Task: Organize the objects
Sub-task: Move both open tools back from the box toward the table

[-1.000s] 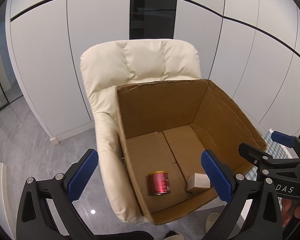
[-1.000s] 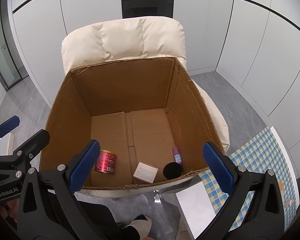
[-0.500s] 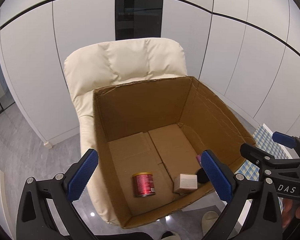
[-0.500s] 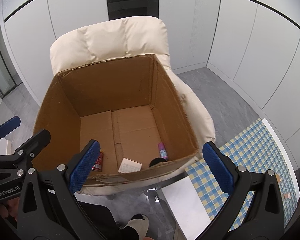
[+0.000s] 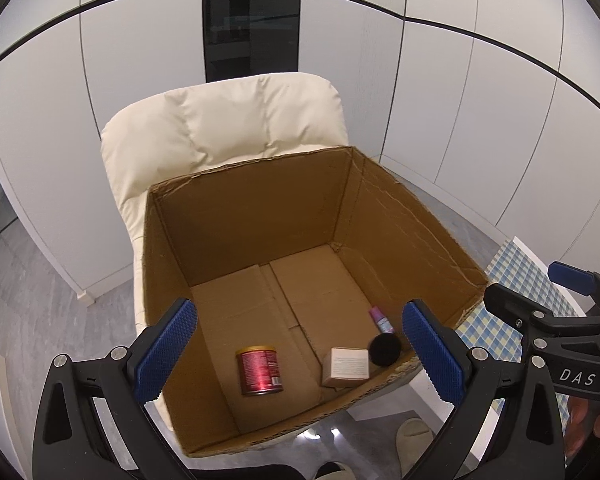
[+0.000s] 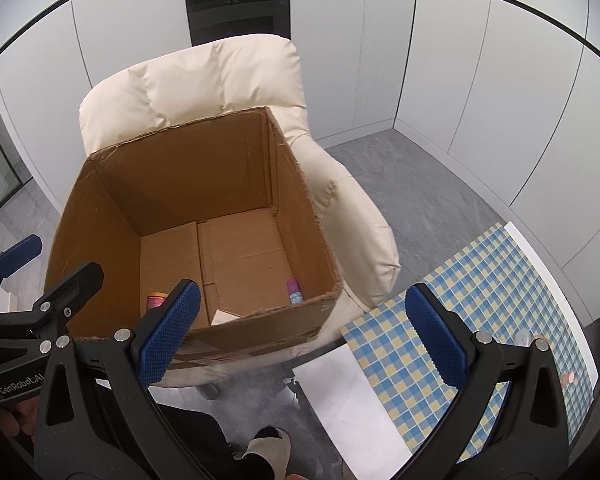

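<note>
An open cardboard box sits on a cream armchair. On its floor lie a red can, a small beige carton, a black round-topped item and a purple tube. My left gripper hangs open above the box's near edge, nothing between its blue pads. My right gripper is open too, over the box's near right corner and the table edge. Each gripper shows at the side of the other's view.
A table with a blue-and-yellow checked cloth stands right of the chair, with a white sheet on its near part. White cabinet panels line the walls. A person's slippered feet stand on the grey floor below.
Both grippers have swung right and pulled back. The box slid left in the right wrist view, and more of the checked table shows. The purple tube and black item came into the left wrist view.
</note>
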Available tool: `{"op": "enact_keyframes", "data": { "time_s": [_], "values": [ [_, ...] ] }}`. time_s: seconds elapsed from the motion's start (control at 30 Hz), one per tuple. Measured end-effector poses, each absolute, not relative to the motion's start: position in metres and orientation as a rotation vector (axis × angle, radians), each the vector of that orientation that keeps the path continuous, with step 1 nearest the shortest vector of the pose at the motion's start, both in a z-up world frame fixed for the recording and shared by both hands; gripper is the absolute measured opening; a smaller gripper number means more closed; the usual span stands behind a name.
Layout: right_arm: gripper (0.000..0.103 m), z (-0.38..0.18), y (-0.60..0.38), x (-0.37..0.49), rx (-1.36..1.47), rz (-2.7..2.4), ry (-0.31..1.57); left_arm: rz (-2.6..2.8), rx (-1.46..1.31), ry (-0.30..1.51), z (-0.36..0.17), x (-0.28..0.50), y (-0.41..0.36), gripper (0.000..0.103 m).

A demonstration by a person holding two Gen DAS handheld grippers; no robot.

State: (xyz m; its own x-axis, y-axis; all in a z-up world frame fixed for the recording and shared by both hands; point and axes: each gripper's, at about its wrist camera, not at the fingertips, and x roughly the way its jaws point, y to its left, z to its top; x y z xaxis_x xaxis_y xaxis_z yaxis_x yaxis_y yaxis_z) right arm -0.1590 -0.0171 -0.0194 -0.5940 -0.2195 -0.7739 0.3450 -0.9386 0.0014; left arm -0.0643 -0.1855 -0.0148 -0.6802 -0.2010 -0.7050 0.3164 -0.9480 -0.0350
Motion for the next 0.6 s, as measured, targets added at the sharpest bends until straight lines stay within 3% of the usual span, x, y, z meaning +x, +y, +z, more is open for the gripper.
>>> {"op": "enact_keyframes", "data": {
  "time_s": [0.6],
  "values": [
    [0.103,-0.019,0.031,-0.159,1.240,-2.610,0.167,-2.687,1.100,0.197,-0.014,-0.083,-0.149,0.103]
  ]
}}
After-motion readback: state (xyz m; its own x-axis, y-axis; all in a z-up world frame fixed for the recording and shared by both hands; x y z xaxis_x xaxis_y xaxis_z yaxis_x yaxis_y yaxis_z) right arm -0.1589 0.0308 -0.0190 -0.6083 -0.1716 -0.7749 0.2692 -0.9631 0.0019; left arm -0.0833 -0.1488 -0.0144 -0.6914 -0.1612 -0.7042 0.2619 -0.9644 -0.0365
